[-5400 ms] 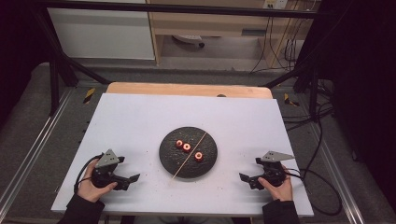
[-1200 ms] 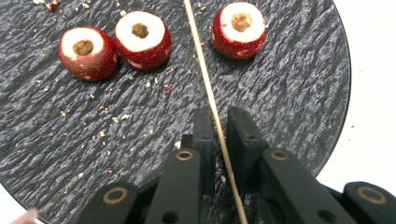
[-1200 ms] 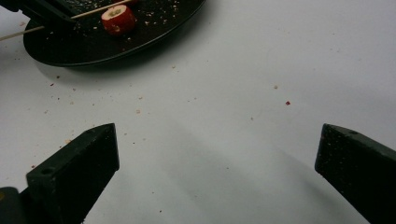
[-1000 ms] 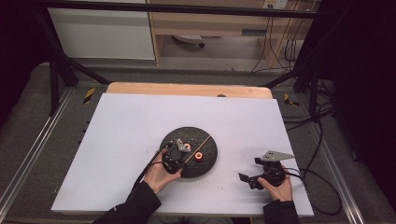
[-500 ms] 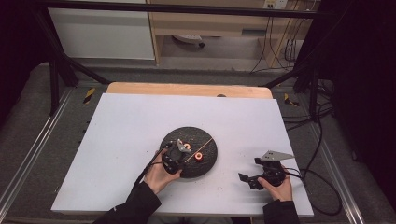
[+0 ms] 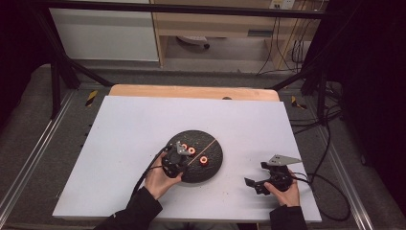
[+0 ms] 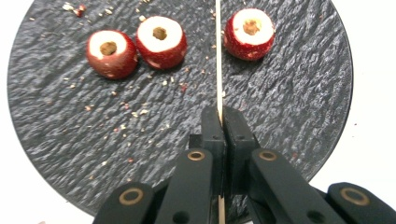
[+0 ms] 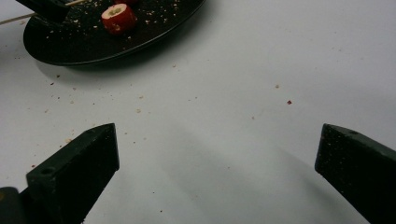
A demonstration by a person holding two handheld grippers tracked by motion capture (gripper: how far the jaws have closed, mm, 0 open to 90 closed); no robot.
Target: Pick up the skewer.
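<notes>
High view: the left gripper [image 6: 176, 159] sits over the near-left part of the round black plate [image 6: 214, 165], and a thin wooden skewer [image 6: 203, 149] runs from it up and to the right across the plate. 3 red fruit pieces lie on the plate, 2 close together beside the gripper [image 6: 188, 149] and 1 [image 6: 204, 160] on the skewer's other side. The right gripper [image 6: 261, 181] rests on the white table [image 6: 129, 129], well apart from the plate, so the left hand is far nearer the work.

Left gripper view: the jaws stand pressed together on the skewer [image 7: 218, 56], whose long axis points straight away from them. The pair of fruit pieces [image 7: 135, 49] lies to the left of that line, the single piece [image 7: 250, 33] just right of it; none is on the tip's path, so the skewer would likely have to swing sideways to spear one.

Right gripper view: the jaws stand wide apart with nothing between them, above bare table. The plate [image 8: 154, 32] lies ahead and to the left, with 1 fruit piece [image 8: 118, 18] on it.
</notes>
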